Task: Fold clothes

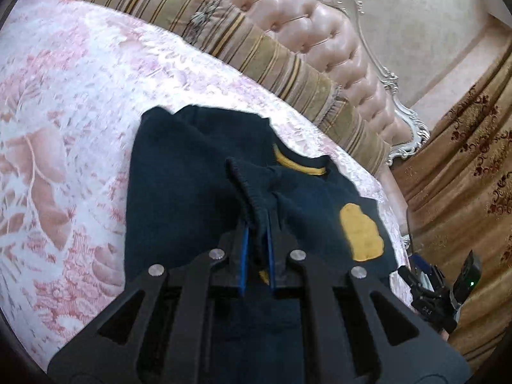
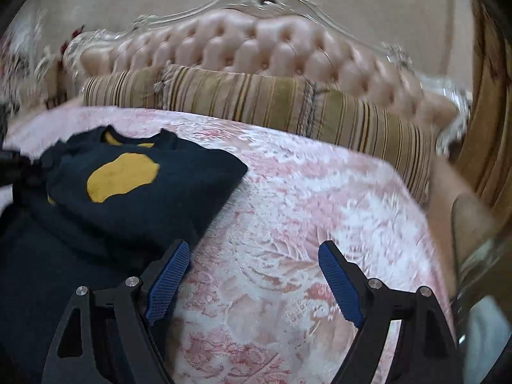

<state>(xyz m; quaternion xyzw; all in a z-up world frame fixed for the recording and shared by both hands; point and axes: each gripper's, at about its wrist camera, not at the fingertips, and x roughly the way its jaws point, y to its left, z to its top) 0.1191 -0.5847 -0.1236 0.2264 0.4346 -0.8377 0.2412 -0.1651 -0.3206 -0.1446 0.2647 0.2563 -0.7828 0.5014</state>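
The left gripper [image 1: 257,240] hides the sweater [image 1: 192,176] hem beneath it (near edge cut off); bedspread [image 2: 288,192] and headboard [image 2: 256,41] are motion-blurred in the right view.

I'm working in a home bedroom: a bed [image 2: 288,192] with a tufted pink headboard [image 2: 256,44], striped pillows [image 2: 256,96] lying against the headboard, and gold curtains [image 1: 464,166] beside the headboard.

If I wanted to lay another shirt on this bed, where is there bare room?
Bare pink floral bedspread lies right of the navy sweater with the yellow patch, up to the striped olive bolster pillows; the open right gripper hovers there. More lies left of the sweater. The sweater's ribbed cuff, clamped in the left gripper, is crowded.
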